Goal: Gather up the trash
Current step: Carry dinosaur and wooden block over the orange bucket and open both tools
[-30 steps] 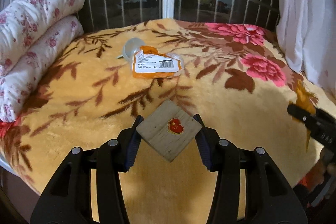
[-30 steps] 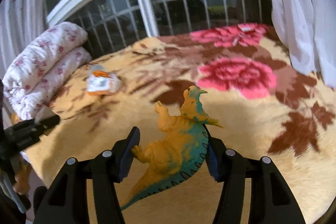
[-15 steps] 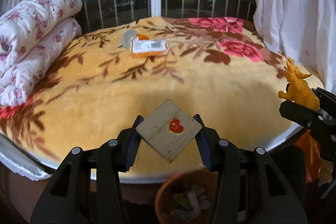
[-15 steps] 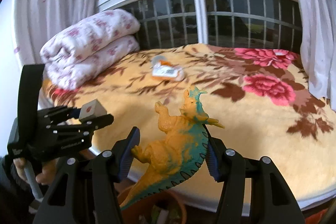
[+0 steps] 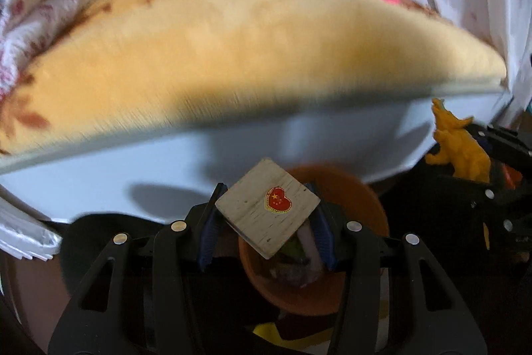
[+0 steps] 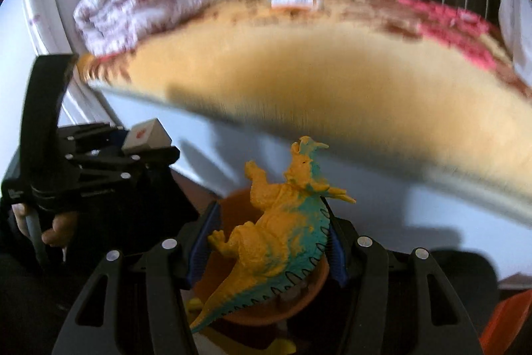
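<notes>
Left gripper (image 5: 267, 218) pinches wooden block (image 5: 268, 211), right gripper (image 6: 267, 235) pinches dinosaur (image 6: 277, 223) — orange bin (image 5: 349, 185) below, bed edge (image 5: 232, 135) ahead.

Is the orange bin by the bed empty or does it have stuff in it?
Not empty: scraps show inside the orange bin, under the wooden block.

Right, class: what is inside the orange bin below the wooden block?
Inside the orange bin, the left view shows only a blurred heap of scraps, pale and greenish. The wooden block, held by the left claw, covers part of the opening, so the rest cannot be told.
</notes>
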